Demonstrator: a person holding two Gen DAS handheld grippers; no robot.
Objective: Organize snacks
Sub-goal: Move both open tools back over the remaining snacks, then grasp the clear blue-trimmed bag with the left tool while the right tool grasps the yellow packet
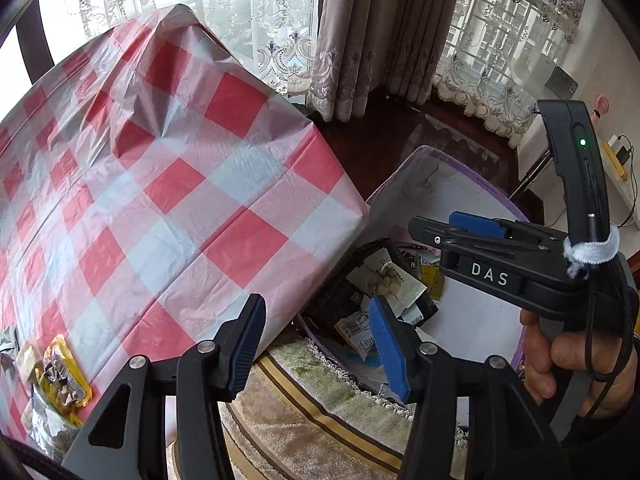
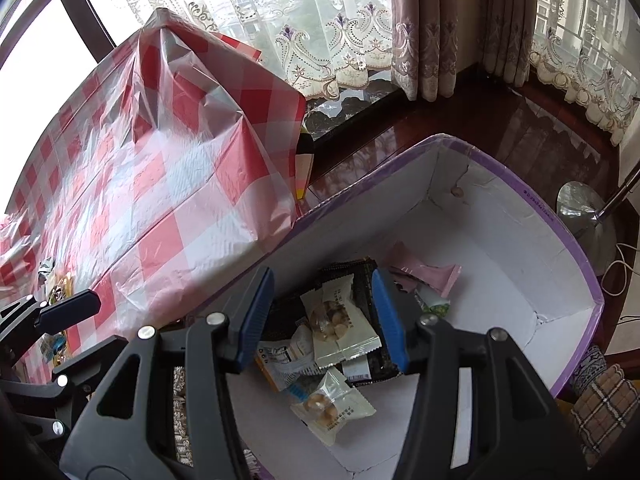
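both hand-held grippers, left [image 1: 316,344] and right [image 2: 322,320], gape empty above box [image 2: 560,224] beside table edge [image 1: 336,224].

A home: lace curtains [image 2: 320,32], checked tablecloth [image 1: 160,180], rug [image 1: 312,412].

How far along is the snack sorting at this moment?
Done: several packets already lie in the purple-edged box. In hand: nothing; the right tongs hang open over the box, and the left tongs are open too. Left: a yellow packet and others remain on the checked tablecloth.
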